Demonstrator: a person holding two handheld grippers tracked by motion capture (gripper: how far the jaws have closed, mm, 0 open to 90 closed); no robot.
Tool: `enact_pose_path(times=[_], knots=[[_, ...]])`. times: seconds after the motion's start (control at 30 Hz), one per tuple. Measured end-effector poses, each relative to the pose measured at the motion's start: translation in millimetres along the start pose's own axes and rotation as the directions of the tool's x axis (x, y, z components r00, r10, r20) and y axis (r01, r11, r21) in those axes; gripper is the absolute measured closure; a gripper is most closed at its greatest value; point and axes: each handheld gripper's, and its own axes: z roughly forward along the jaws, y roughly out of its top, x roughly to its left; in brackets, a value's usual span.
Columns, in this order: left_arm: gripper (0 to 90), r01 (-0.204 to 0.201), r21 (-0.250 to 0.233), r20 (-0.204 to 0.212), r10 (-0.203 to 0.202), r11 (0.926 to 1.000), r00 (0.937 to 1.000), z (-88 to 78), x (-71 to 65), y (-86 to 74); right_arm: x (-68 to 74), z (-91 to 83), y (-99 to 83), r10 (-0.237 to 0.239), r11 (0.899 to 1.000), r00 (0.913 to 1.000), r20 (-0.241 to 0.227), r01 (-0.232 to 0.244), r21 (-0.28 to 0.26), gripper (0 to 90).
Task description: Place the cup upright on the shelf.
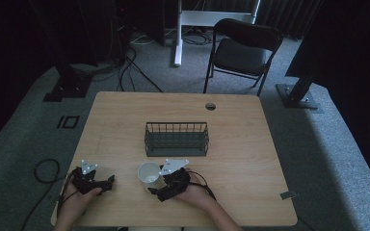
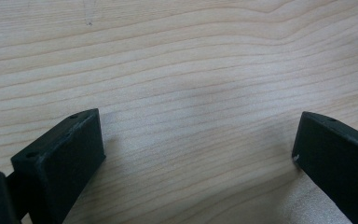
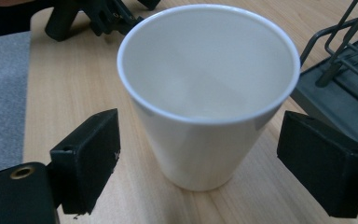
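A white empty cup (image 1: pixel 149 175) stands upright on the wooden table (image 1: pixel 231 125) near its front edge. My right gripper (image 1: pixel 157 188) is just right of it, open. In the right gripper view the cup (image 3: pixel 205 107) sits between the two black jaws with a gap on each side, and my right gripper (image 3: pixel 205 151) does not touch it. My left gripper (image 1: pixel 108 182) lies at the front left of the table, held by a hand. It is open, and between the jaws of my left gripper (image 2: pixel 198 144) is bare wood. The left gripper (image 3: pixel 98 16) also appears beyond the cup.
A dark wire basket (image 1: pixel 176 138) stands at the table's middle, just behind the cup, and its corner (image 3: pixel 340 70) is close on the right. A cable hole (image 1: pixel 210 106) is near the far edge. A black folding chair (image 1: pixel 243 50) stands behind the table.
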Motion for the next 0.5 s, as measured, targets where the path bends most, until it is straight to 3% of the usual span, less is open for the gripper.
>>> enact_pose_path(times=[0.5], knots=[[2.3, 0.000, 0.001, 0.000, 0.000, 1.0000, 1.0000, -0.1, 0.0, 0.0, 1.6, 11.3, 12.7, -0.024, 1.000, 0.9997, -0.001, 0.024, -0.003, 13.8]])
